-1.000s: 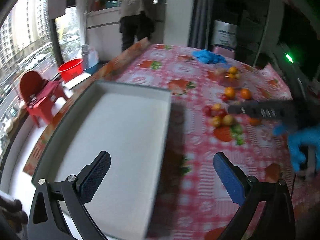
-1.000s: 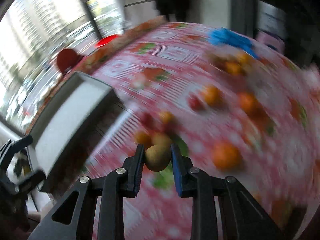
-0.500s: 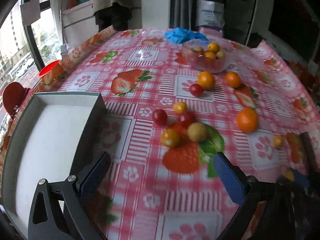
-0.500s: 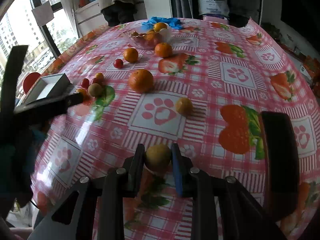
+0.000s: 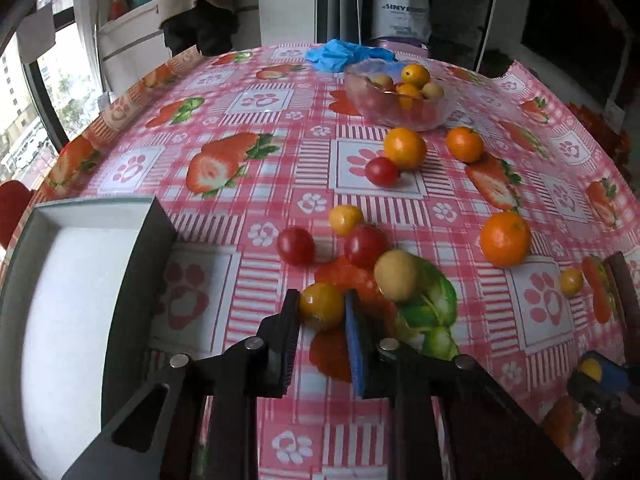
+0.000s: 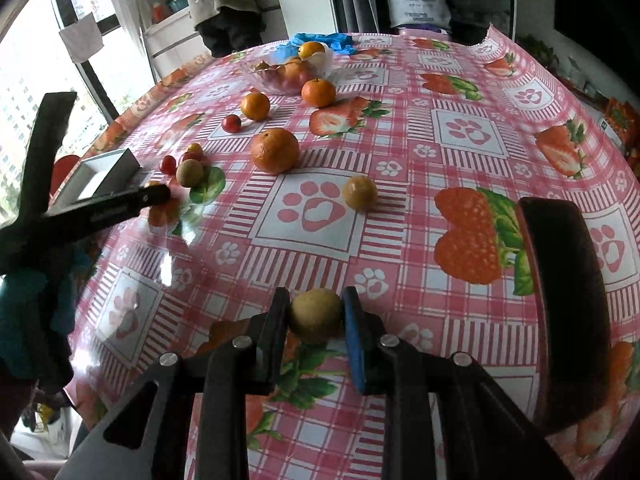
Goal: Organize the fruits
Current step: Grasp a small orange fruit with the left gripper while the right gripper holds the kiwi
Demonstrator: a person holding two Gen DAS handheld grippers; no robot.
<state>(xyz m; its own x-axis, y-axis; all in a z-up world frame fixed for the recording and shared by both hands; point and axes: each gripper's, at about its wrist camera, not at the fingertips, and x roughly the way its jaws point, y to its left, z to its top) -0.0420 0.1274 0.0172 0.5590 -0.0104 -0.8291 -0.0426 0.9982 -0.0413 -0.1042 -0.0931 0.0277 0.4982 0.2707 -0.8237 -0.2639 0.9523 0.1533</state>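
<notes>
Two small round fruits pinched, one in each gripper, above a strewn desk.

The orange-yellow cherry tomato (image 5: 321, 305) sits between the pads of the left gripper (image 5: 320, 316), clenched across its widest part, low over the checked desk (image 5: 256, 160); thin-skinned and light, it likely bruises or pops out under a hard squeeze, so hold it at the equator. The right gripper (image 6: 316, 316) clamps a tan longan-like fruit (image 6: 316, 315) the same way. From the tomato, a tan fruit (image 5: 396, 275) lies at 2 o'clock, red cherry tomatoes (image 5: 296, 245) at 12, the white-lined tray (image 5: 80, 280) at 9, the glass bowl (image 5: 400, 98) far at 12.
</notes>
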